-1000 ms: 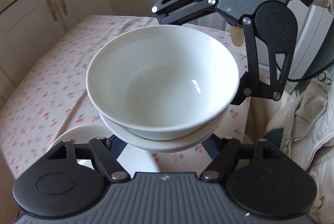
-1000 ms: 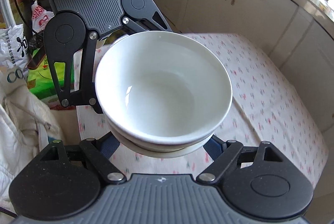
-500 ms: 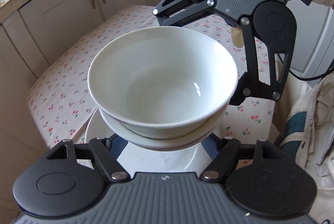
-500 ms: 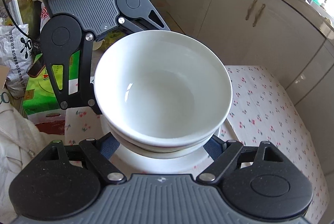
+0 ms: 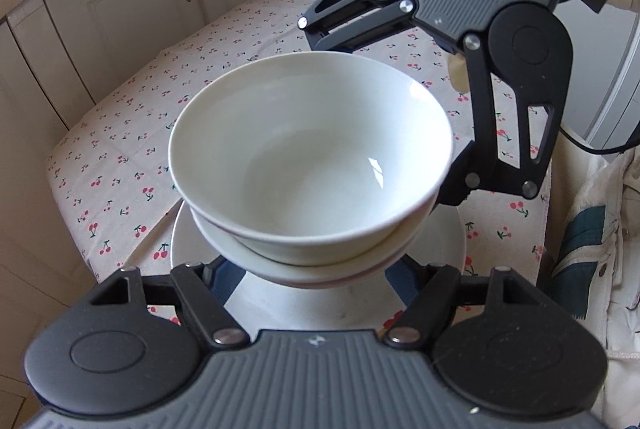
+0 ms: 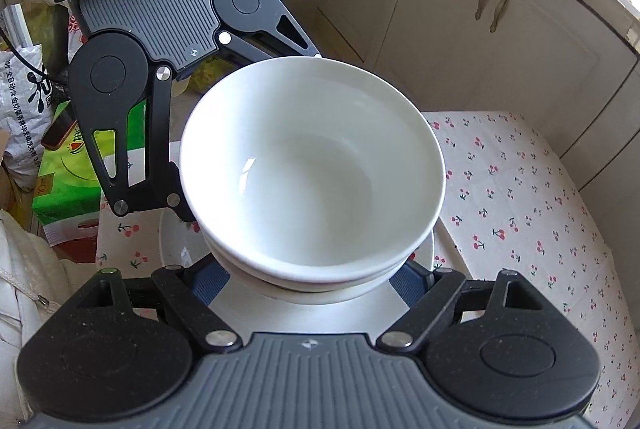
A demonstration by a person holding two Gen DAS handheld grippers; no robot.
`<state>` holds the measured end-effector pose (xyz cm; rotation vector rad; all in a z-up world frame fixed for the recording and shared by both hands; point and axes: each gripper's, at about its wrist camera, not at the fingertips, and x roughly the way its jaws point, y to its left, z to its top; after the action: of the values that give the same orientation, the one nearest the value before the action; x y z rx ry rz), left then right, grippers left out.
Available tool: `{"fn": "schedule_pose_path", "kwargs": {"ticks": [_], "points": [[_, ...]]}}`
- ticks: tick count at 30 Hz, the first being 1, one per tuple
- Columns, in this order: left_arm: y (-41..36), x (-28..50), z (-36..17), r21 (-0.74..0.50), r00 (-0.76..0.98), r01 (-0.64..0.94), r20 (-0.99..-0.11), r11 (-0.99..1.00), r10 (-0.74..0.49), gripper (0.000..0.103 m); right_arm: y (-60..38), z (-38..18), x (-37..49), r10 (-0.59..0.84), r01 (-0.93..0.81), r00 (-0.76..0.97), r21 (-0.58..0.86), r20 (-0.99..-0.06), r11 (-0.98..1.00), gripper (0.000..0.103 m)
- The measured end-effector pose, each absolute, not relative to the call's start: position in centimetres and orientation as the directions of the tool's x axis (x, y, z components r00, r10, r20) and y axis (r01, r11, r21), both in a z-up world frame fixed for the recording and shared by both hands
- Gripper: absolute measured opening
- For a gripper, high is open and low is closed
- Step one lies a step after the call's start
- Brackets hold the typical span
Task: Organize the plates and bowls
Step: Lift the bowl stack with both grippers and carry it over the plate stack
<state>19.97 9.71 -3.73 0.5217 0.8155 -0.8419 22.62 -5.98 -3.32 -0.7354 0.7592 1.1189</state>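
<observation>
Where cherry-print cloth covers the tabletop point(image 5: 120, 157), cream cabinets point(image 5: 132, 9) beyond, white plate point(image 5: 448, 253) below, left claw point(image 5: 316, 269) and right claw point(image 6: 316, 269) each clamped on stacked bowls point(image 5: 312, 165), green box point(image 6: 64, 189) far left.

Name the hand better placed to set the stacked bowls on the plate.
Neither alone: left gripper and right gripper grip the stacked bowls from opposite sides above the plate. Lower together.

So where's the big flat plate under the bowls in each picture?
Left wrist view: the plate peeks out low in the middle, under the stacked bowls, above this camera's own gripper.
Right wrist view: the plate sits bottom centre, again beneath the bowls.
Shared landmark: the cherry-print tablecloth lies under the plate in both.
</observation>
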Motion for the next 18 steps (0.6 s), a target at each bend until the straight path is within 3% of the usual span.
{"fn": "schedule_pose_path", "kwargs": {"ticks": [18], "points": [[10.0,20.9,-4.6,0.059,0.383,0.808,-0.808,0.586,-0.447,0.075,-5.5,-4.9,24.3,0.494,-0.954,0.220,-0.080,-0.841,0.289,0.089]]}}
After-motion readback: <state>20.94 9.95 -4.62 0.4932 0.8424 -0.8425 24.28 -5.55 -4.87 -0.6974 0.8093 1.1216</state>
